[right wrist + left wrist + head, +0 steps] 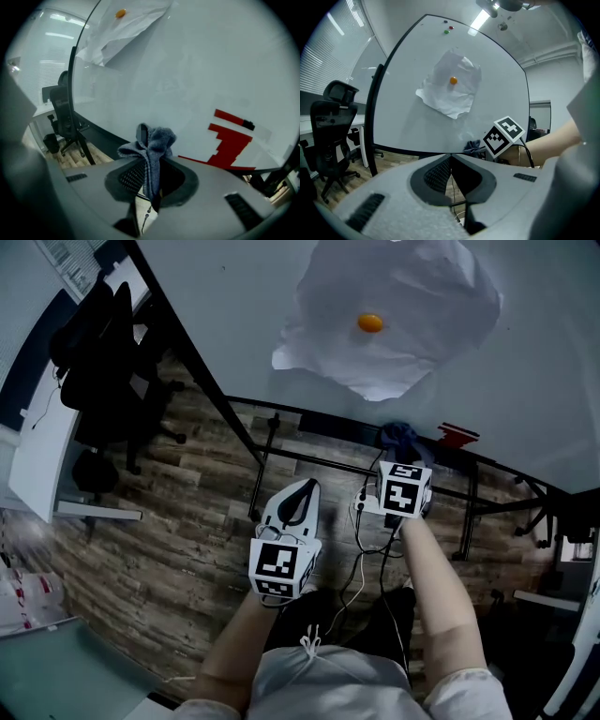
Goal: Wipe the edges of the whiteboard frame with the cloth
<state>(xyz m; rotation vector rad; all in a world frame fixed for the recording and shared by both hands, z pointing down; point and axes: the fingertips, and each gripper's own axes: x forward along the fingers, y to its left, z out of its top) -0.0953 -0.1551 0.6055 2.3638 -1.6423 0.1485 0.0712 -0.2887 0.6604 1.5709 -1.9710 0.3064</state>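
The whiteboard (pixel 525 381) stands ahead of me, with its black frame (pixel 323 416) running along the bottom and up the left side (pixel 372 108). A grey-blue cloth (pixel 398 435) is bunched between the jaws of my right gripper (pixel 399 456), close to the bottom frame edge. In the right gripper view the cloth (pixel 152 139) sticks up from the right gripper (pixel 152 164), which is shut on it. My left gripper (pixel 303 487) is held lower and to the left, apart from the board. Its jaws (pixel 451 158) are shut with nothing between them.
A crumpled paper (pixel 394 306) is pinned to the board by an orange magnet (pixel 370 322). A red shape (pixel 229 138) sits low on the board at the right. A black office chair (pixel 108 357) stands at the left on the wooden floor. Stand legs (pixel 262 460) and cables (pixel 361 559) hang below the board.
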